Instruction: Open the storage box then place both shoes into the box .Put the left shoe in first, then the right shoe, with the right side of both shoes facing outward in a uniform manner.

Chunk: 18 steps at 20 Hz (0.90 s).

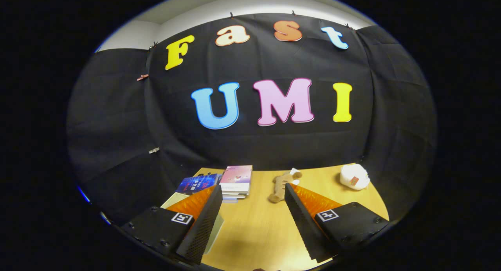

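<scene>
Gripper (pixel 253 194) fingers spread apart, holding nothing, above the table (pixel 254 228); books (pixel 236 181) and a plush toy (pixel 282 186) lie beyond.

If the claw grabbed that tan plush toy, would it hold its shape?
Probably not: the plush toy looks soft, so it would likely squash and droop. It lies flat on the table, so rolling seems unlikely. The open claw holds nothing.

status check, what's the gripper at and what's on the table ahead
Gripper open, fingers wide apart over bare table, holding nothing. Beyond them: stack of books, tan plush toy, white bundle. Nothing between the fingers.
</scene>
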Each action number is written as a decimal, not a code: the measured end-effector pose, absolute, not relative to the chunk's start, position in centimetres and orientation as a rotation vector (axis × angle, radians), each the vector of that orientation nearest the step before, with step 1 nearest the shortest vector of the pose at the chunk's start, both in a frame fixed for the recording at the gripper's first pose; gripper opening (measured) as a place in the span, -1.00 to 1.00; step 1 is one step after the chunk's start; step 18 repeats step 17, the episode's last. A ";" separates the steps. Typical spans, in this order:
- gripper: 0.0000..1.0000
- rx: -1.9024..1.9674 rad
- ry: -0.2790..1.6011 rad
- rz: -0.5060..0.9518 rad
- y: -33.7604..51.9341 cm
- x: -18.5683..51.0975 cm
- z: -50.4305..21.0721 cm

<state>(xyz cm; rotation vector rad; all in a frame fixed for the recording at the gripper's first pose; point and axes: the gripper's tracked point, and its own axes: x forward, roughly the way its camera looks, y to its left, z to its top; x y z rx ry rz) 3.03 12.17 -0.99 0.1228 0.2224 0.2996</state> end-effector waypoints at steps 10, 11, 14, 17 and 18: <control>0.96 0.098 0.159 0.234 0.2 5.8 -2.4; 0.97 0.094 0.161 0.237 -0.4 6.3 -2.6; 0.97 0.067 0.158 0.248 -1.3 7.1 -2.9; 0.96 0.054 0.162 0.263 -1.2 7.3 -3.2; 0.96 0.054 0.162 0.263 -1.2 7.3 -3.2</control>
